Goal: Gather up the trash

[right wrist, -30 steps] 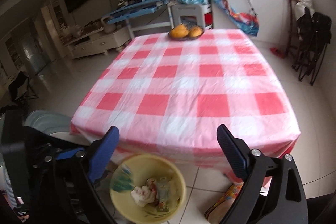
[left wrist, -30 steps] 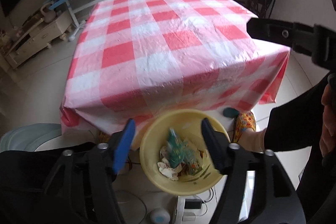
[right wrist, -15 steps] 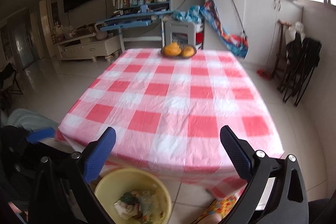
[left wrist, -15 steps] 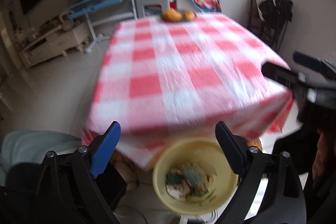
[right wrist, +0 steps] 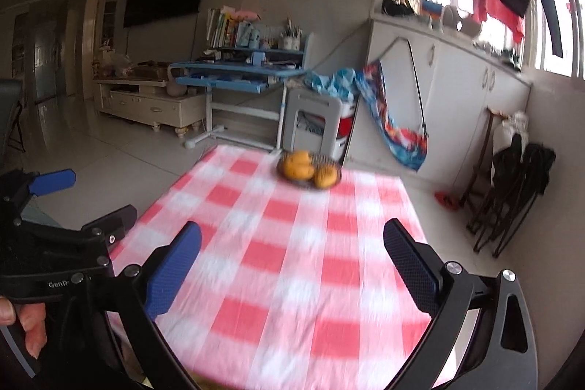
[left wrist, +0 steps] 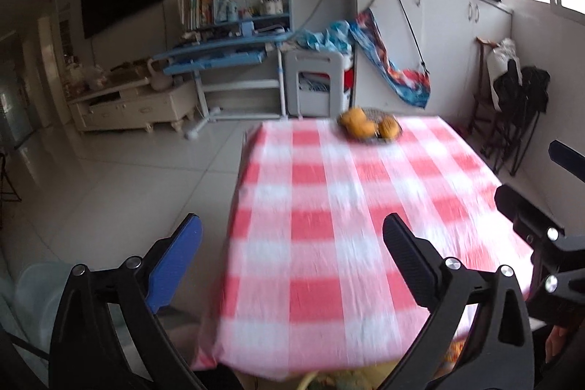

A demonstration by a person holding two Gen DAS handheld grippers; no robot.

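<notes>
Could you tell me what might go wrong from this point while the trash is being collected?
1. The yellow bin is almost hidden under the near edge of the checked tablecloth, so a drop aimed by these views could miss it.
2. Both views are motion-blurred; the open left gripper and right gripper are close together and could knock each other.
3. A sweep across the cloth could snag it and shift the fruit plate at the far end.

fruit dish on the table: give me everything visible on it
The fruit dish is a shallow, dark, round dish, possibly wire or woven; blur hides its material. It holds several yellow-orange fruits, piled and touching. It sits upright on the red-and-white checked tablecloth near the table's far edge, well away from both grippers. Nothing else touches it.
</notes>
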